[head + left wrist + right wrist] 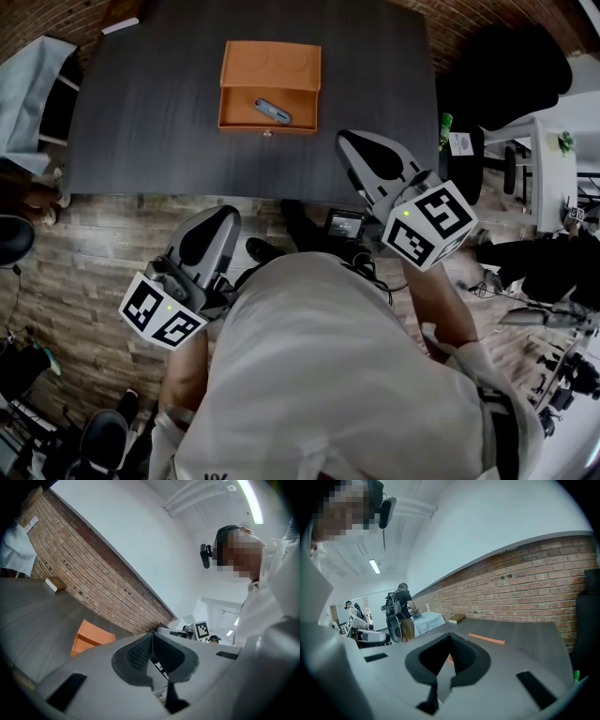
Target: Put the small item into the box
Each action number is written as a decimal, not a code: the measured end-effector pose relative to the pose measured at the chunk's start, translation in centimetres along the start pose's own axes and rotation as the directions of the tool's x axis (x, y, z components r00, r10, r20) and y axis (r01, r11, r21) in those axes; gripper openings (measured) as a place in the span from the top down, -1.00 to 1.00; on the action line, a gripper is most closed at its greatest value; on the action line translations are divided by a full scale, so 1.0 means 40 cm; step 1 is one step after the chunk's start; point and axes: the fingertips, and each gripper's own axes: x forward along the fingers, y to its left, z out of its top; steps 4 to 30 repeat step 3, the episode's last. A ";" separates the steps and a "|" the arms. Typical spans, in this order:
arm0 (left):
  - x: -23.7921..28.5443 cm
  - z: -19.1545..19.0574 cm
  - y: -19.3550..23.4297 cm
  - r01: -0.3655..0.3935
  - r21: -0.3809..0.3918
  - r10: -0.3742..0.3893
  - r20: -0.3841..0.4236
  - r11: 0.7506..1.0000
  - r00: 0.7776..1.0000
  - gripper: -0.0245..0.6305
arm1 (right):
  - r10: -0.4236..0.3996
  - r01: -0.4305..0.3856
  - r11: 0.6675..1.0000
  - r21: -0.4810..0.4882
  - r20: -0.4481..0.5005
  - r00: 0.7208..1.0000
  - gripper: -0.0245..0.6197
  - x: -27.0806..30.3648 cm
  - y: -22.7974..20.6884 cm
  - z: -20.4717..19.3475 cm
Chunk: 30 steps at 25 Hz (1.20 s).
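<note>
An orange box lies open on the dark table, its lid folded back. A small grey-blue item lies inside its tray. My right gripper hovers over the table's near edge, to the right of the box and short of it, jaws shut and empty. My left gripper hangs off the table above the wooden floor, close to the person's body, its jaws also together with nothing in them. The left gripper view shows the box beyond the jaws. In the right gripper view only an orange edge shows past the jaws.
A black office chair and a white desk stand right of the table. White-covered furniture sits at the left. A small block rests near the table's far edge by the brick wall. People stand in the background.
</note>
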 end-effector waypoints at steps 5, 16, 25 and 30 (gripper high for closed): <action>0.002 0.000 0.004 0.001 -0.003 -0.001 -0.001 1.000 1.000 0.87 | 0.000 0.000 1.000 -0.003 -0.005 1.000 0.89 0.008 -0.002 -0.001; 0.002 0.000 0.004 0.001 -0.003 -0.001 -0.001 1.000 1.000 0.87 | 0.000 0.000 1.000 -0.003 -0.005 1.000 0.89 0.008 -0.002 -0.001; 0.002 0.000 0.004 0.001 -0.003 -0.001 -0.001 1.000 1.000 0.87 | 0.000 0.000 1.000 -0.003 -0.005 1.000 0.89 0.008 -0.002 -0.001; 0.002 0.000 0.004 0.001 -0.003 -0.001 -0.001 1.000 1.000 0.87 | 0.000 0.000 1.000 -0.003 -0.005 1.000 0.89 0.008 -0.002 -0.001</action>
